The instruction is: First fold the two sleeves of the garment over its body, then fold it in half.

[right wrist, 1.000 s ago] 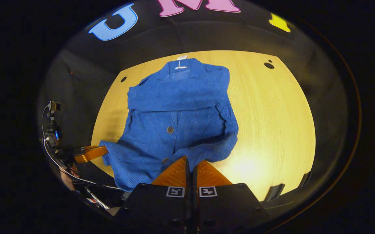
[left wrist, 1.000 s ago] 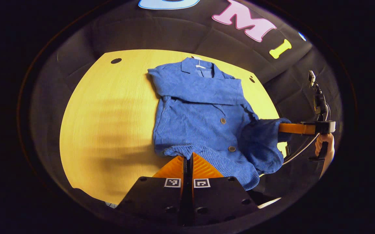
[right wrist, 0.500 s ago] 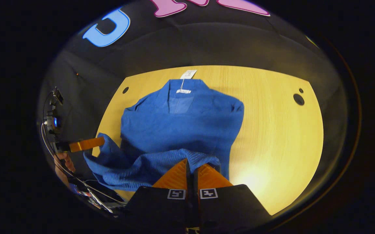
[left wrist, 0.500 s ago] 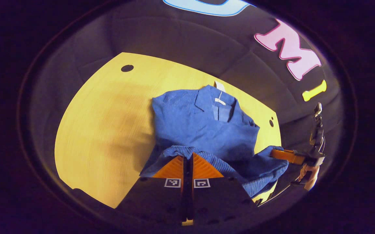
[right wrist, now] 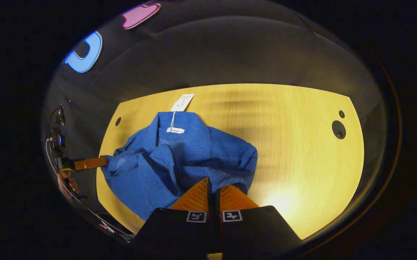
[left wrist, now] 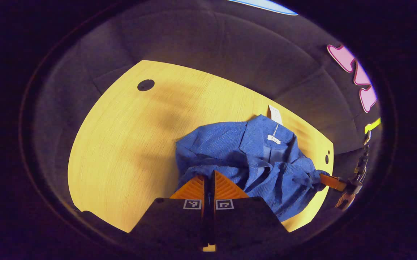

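Blue corduroy garment [right wrist: 179, 159] on the yellow tabletop [right wrist: 295, 151], lying toward the near edge, collar and white hang tag [right wrist: 182, 102] pointing at the far edge. The left tool [left wrist: 208, 180] has its two orange fingers drawn together on the hem at one near corner of the garment; the right tool [right wrist: 213, 186] is closed in the same way on the hem at the other near corner. In the left gripper view the right tool also appears farther off at the right, its orange finger buried in the cloth. Judged from the present lie of the cloth, the sleeves are already folded across the body, since neither trails out to the side, and the halving fold is under way: the hem is lifted and carried over the body toward the collar, with cloth bunched in loose ridges below the neckline. What remains, on this reading, is to lay the hem down near the collar, let go and flatten the fold. Hidden or unclear: the folded sleeves themselves lie under the raised lower half; the contact of each fingertip with the cloth is covered by the hem; the near tabletop edge is cut off behind the tool bodies; whether the hem edges are aligned cannot be told
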The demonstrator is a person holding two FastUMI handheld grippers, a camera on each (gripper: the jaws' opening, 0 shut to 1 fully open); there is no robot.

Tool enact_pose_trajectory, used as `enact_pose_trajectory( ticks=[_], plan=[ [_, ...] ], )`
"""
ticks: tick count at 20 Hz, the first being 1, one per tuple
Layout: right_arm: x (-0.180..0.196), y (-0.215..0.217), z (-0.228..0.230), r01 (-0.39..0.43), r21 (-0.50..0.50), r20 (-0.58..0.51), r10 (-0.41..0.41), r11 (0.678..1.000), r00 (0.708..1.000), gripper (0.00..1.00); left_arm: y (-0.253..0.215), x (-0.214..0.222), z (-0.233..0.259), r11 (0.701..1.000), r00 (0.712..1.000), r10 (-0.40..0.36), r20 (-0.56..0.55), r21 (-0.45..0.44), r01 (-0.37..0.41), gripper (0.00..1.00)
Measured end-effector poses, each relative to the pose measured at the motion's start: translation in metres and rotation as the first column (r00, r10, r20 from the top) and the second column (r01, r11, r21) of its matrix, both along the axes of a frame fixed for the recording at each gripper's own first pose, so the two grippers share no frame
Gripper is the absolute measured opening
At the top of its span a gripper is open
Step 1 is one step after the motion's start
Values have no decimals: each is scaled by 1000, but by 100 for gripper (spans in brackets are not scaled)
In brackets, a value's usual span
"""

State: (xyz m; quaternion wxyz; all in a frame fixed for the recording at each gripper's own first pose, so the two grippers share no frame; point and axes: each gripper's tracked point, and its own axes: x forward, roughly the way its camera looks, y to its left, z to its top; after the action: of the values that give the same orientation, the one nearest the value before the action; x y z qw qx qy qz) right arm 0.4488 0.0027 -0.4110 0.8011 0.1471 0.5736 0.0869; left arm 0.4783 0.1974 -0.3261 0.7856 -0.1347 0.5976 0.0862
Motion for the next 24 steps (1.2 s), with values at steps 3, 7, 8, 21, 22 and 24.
enact_pose_trajectory(
  ticks=[3, 7, 8, 21, 22, 24],
  plan=[
    [6, -4, -15, 16, -4, -5, -16, 1000, 1000, 2, 8, 4, -21, 1000, 999, 28, -34, 8, -28, 0],
    [5, -8, -30, 6, -49, -21, -7, 999, 1000, 2, 8, 10, -34, 999, 999, 20, -39, 30, -19, 0],
    [6, -9, -31, -1, -61, -15, 0, 998, 1000, 3, 4, 10, -32, 999, 999, 10, -47, 39, -8, 2],
    [60, -41, 50, 96, -168, 383, -24, 981, 924, 99, -1, 45, 48, 989, 946, -56, 320, 150, 7, 83],
    [58, -38, 60, 79, -181, 411, 2, 980, 912, 99, -5, 43, 57, 989, 941, -54, 334, 145, 5, 82],
    [51, -35, 80, 52, -217, 447, 52, 975, 893, 99, -13, 40, 71, 990, 929, -64, 363, 141, 13, 83]
  ],
)
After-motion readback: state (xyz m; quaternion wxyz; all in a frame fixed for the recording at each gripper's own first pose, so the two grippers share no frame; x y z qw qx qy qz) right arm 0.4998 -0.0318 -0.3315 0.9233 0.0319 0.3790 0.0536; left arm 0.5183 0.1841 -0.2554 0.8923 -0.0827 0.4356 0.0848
